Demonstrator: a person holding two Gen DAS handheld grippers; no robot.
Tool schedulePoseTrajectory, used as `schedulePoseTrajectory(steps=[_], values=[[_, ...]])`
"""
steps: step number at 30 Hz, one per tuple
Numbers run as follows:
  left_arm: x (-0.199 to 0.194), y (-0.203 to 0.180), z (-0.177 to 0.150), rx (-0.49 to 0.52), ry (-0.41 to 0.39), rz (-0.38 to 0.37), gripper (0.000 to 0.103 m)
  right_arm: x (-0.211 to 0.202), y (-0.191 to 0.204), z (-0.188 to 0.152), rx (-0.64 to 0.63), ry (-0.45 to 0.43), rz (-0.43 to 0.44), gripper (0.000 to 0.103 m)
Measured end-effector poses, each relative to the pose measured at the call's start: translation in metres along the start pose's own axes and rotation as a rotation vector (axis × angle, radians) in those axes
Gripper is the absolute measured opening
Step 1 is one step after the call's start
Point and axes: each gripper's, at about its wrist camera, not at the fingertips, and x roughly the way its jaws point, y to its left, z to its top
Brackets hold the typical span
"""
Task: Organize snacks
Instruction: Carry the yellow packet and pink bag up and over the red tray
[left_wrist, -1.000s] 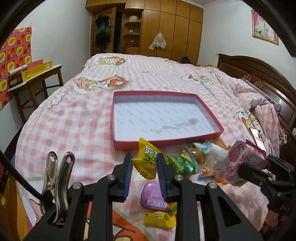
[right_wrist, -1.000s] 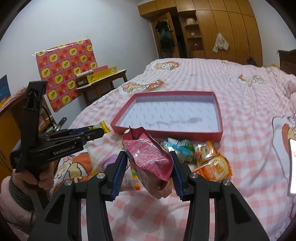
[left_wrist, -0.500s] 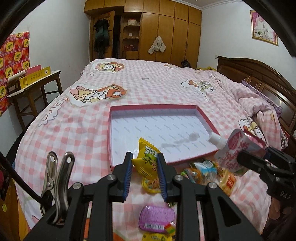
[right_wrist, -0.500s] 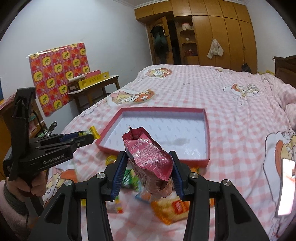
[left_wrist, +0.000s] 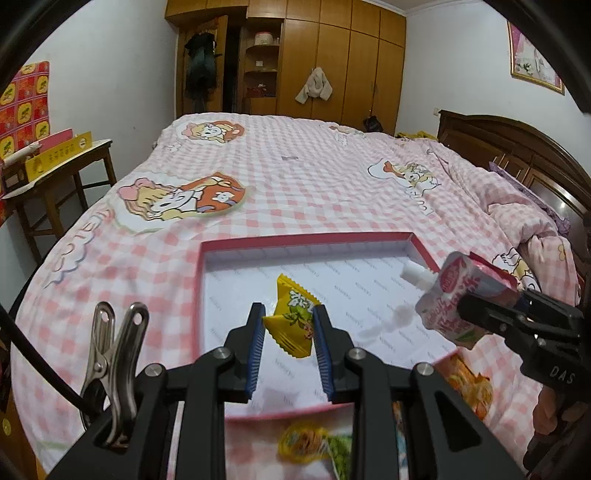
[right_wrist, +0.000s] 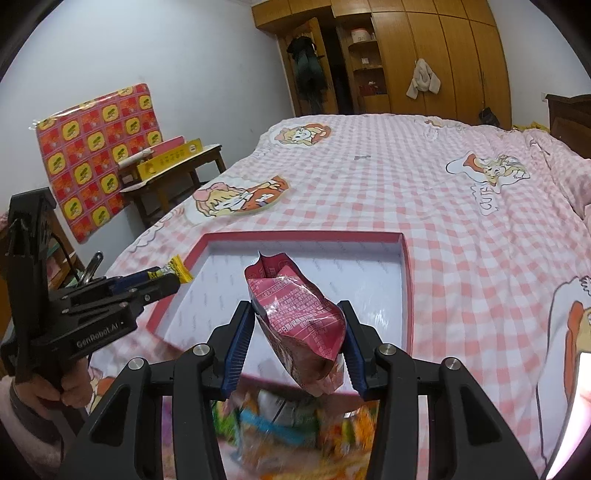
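A shallow red-rimmed tray (left_wrist: 201, 280) with a white bottom lies on the pink checked bed; it also shows in the right wrist view (right_wrist: 406, 280). My left gripper (left_wrist: 289, 321) is shut on a yellow candy packet (left_wrist: 293, 321) and holds it above the tray's near left part. My right gripper (right_wrist: 300, 325) is shut on a pink spouted pouch (right_wrist: 299, 314) above the tray's near edge. The pouch also shows in the left wrist view (left_wrist: 448, 295), and the candy in the right wrist view (right_wrist: 175, 271).
Several loose snack packets (left_wrist: 314, 443) lie on the bed just before the tray's near edge, blurred in the right wrist view (right_wrist: 295, 428). A wooden side table (right_wrist: 173, 173) stands left of the bed. A wooden headboard (left_wrist: 517, 155) runs along the right.
Both grippers have moved forward and up over the tray with their snacks. The loose packets now lie below and behind the fingers.
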Motion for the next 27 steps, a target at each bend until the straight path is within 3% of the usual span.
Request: schedulePoseTrajectory(steps=[21,27], values=[[0.089,0.006,0.032,-0.001,0.088,0.026,0.027,0.078,-0.050,0.031,0.079,0.098,0.010,0.047],[0.108,0.011,0.026,-0.007,0.126,0.078,0.027,0.085,-0.056,0.034,0.093,0.090,0.015,0.047]])
